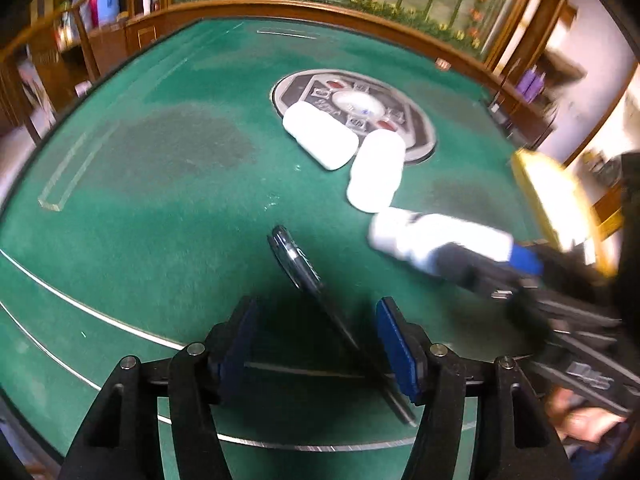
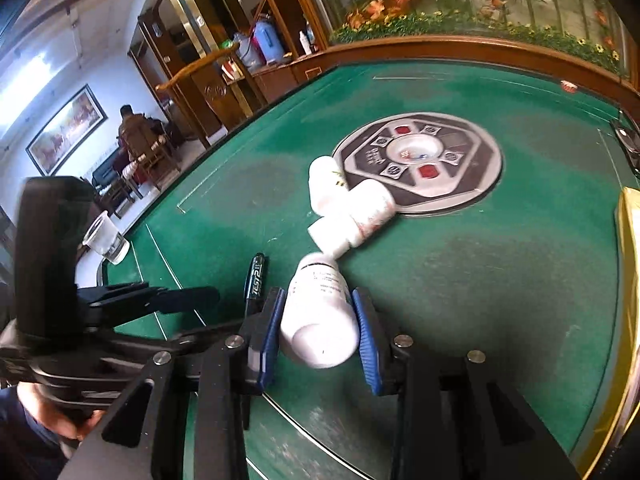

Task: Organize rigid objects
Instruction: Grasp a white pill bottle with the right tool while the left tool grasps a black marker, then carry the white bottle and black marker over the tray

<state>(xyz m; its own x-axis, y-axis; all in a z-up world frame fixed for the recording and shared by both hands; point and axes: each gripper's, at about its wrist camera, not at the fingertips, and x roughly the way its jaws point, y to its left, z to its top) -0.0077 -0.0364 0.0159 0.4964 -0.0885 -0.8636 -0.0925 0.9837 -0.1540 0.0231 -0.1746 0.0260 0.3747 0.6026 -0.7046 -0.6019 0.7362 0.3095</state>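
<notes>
A black marker pen [image 1: 304, 272] lies slantwise on the green felt table [image 1: 160, 208], its rear half between the blue pads of my left gripper [image 1: 318, 340]. The jaws stand apart on either side of the pen and do not press it, so the gripper is open. My right gripper [image 2: 320, 340] is shut on a white pill bottle [image 2: 320, 320], a pad against each side. In the left wrist view that white pill bottle [image 1: 424, 240] shows at the right, blurred. In the right wrist view the marker pen [image 2: 256, 276] lies just left of the bottle, with the left gripper [image 2: 220, 312] at it.
Two more white bottles [image 1: 320, 140] [image 1: 378, 172] lie at the rim of the round centre panel [image 1: 420, 136]. A yellow box [image 2: 628, 280] stands at the right edge. A plastic cup [image 2: 106, 240] sits at the left table corner. A clear strip [image 1: 68, 176] lies far left.
</notes>
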